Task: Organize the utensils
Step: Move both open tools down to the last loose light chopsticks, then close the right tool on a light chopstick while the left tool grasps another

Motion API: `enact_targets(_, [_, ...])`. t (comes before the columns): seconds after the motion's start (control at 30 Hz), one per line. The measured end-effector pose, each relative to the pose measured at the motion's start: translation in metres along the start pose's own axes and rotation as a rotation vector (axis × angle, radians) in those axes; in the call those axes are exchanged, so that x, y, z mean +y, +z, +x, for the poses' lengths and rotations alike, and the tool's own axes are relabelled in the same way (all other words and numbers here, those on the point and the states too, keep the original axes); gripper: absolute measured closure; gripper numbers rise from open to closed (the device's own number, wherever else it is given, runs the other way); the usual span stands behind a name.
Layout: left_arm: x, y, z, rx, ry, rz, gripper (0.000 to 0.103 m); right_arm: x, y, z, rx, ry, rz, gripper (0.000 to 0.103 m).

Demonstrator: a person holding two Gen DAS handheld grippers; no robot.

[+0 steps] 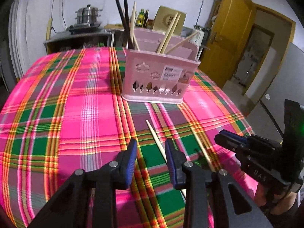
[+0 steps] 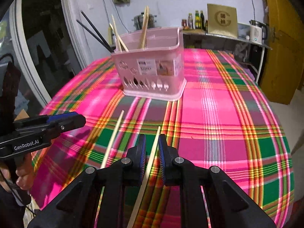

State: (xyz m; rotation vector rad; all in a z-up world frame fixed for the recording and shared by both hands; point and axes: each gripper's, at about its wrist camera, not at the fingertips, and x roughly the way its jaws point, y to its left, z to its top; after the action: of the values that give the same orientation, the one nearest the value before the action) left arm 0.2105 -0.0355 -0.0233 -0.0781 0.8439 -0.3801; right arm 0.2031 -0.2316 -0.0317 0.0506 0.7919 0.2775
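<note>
A pink utensil basket (image 1: 157, 79) stands on the plaid tablecloth and holds several light wooden chopsticks and two black ones; it also shows in the right wrist view (image 2: 152, 72). Two light chopsticks lie on the cloth in front of it. My left gripper (image 1: 151, 152) is open just above the left chopstick (image 1: 154, 138), which runs under its right finger. My right gripper (image 2: 152, 148) is open, its pads on either side of the right chopstick (image 2: 153, 150) with small gaps. That chopstick (image 1: 201, 148) and the right gripper (image 1: 228, 140) also show in the left wrist view.
The plaid cloth (image 2: 218, 114) covers the whole table; its edge drops off at the right (image 1: 243, 117). Behind are a shelf with a steel pot (image 1: 87, 17), bottles (image 2: 197, 20), a gold box (image 2: 222, 20) and a white kettle (image 2: 256, 31). A yellow door (image 1: 228, 38) stands at right.
</note>
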Motion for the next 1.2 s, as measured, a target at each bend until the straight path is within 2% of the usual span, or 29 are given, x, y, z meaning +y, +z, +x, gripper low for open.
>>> enact_targets(0.27, [0.002,0.007,0.042,0.099,0.007,-0.008,0.071,0.002,0.0,0.031,0.094,-0.025,-0.018,0.09])
enact_targets(0.43, [0.001,0.009,0.055,0.127,0.014,-0.004,0.071,0.0,-0.001,0.039,0.118,-0.042,-0.027,0.09])
enact_targets(0.6, [-0.01,0.012,0.062,0.123,0.049,0.053,0.071,0.0,0.001,0.039,0.124,-0.06,-0.046,0.09])
enact_targets(0.7, [-0.02,0.012,0.065,0.121,0.083,0.101,0.076,-0.001,0.001,0.039,0.125,-0.069,-0.053,0.09])
enact_targets(0.87, [-0.03,0.015,0.07,0.125,0.103,0.15,0.09,-0.008,0.001,0.037,0.125,-0.083,-0.044,0.094])
enact_targets(1.2, [-0.035,0.026,0.078,0.156,0.089,0.18,0.091,-0.015,0.007,0.04,0.139,-0.093,-0.027,0.095])
